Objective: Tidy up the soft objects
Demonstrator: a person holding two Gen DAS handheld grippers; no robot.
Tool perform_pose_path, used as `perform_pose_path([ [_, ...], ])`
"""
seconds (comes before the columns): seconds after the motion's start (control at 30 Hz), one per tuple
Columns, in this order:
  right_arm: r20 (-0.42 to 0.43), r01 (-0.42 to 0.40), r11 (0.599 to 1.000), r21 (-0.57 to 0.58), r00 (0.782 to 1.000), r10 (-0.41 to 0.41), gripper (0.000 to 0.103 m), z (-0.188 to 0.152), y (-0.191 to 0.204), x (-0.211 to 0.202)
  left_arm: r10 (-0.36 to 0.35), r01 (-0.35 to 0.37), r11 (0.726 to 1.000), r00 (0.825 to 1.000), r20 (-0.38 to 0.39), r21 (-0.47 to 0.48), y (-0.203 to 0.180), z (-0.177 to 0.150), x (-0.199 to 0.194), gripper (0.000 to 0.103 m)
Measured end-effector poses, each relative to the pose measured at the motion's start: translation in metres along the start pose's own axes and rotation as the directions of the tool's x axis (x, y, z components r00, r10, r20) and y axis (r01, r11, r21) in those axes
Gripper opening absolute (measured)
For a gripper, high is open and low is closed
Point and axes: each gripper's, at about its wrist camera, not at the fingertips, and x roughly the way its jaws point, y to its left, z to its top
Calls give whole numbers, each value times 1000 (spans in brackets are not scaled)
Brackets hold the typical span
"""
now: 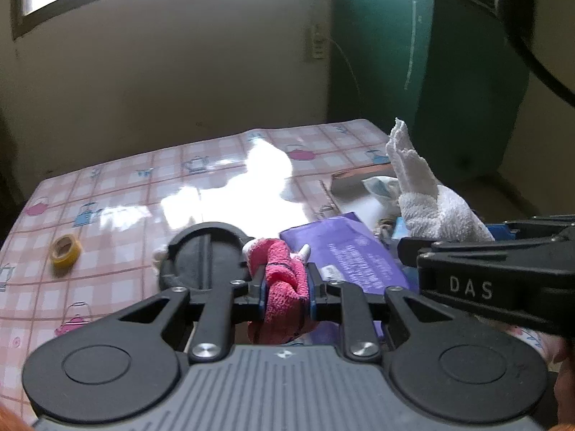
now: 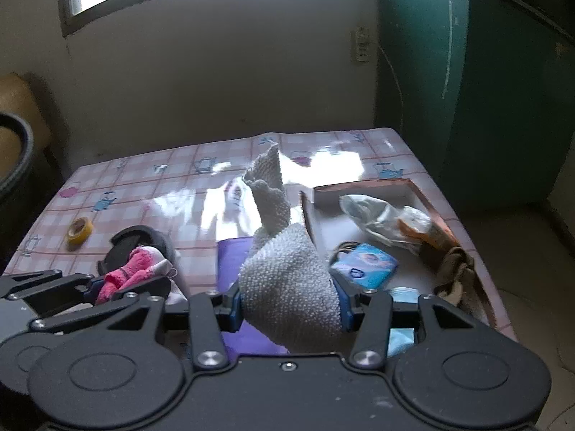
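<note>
My left gripper (image 1: 287,292) is shut on a pink fluffy sock (image 1: 284,280) and holds it above the table; it also shows in the right wrist view (image 2: 125,273). My right gripper (image 2: 289,305) is shut on a white terry sock (image 2: 284,265) whose toe end sticks up; the sock also shows at the right of the left wrist view (image 1: 420,194). A shallow cardboard box (image 2: 435,212) at the right of the table holds a crumpled plastic bag (image 2: 377,215), a blue packet (image 2: 366,264) and a brown cloth (image 2: 452,269).
A yellow tape roll (image 1: 65,250) lies at the left on the pink checked tablecloth (image 1: 118,186). A black round lid (image 1: 203,251) lies by the left gripper. A purple packet (image 1: 345,251) lies beside the box. A green cabinet (image 2: 467,72) stands at the back right.
</note>
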Motion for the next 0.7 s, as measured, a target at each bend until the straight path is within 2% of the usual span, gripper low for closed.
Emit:
perform_pose_path([
  [0.37,3,51,998,30,999,-51,58,3,-48,-2,-68,68,997,998,11,45,-32,9,6,23],
  [0.7,7,100,993,65,995,-101,59,7,-93,-1,-148,146,986,988,32,77,-68,21,24,23],
])
